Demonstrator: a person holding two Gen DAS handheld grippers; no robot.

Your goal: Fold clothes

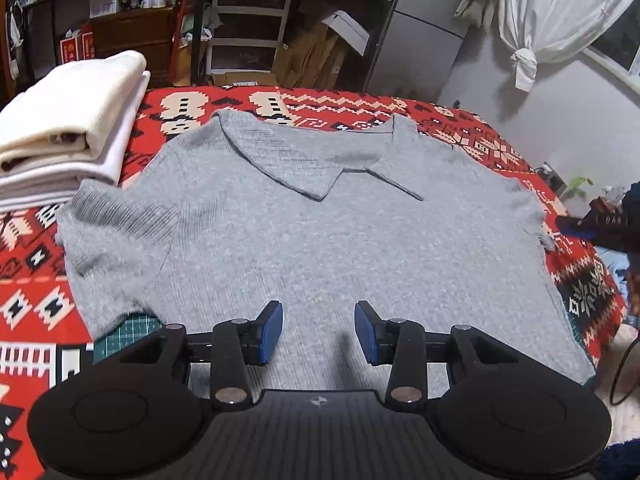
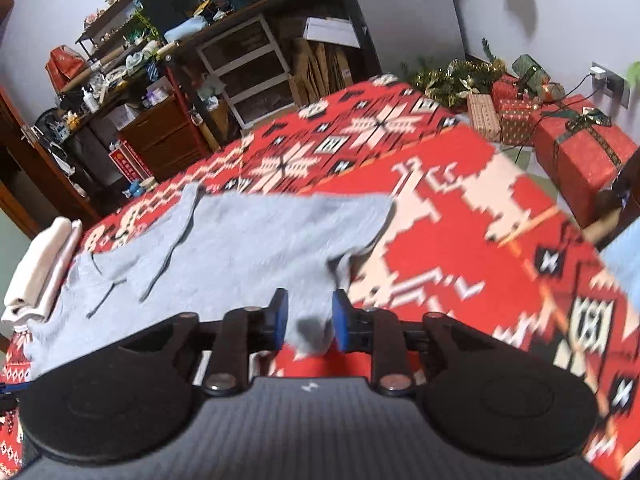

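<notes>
While a grey ribbed-knit collared short-sleeved shirt (image 1: 320, 232) lies spread flat, front up, across the middle of a red, black and cream patterned blanket (image 1: 32, 304), two handheld grippers work at its edges. At the blanket's right edge, the black right gripper with blue pads (image 2: 310, 316) has its jaws narrowed around the shirt's right sleeve (image 2: 312, 328), a fold of grey cloth sitting between the pads, seemingly so the sleeve can be lifted toward the body of the shirt; motion blur leaves it unclear how firmly the cloth is pinched. The black left gripper with blue pads (image 1: 319, 330) hovers above the shirt's hem near the front edge, jaws wide and holding nothing. A stack of folded white and cream garments (image 1: 72, 128) rests at the far left corner, clear of the working area. The collar points toward the far edge.
</notes>
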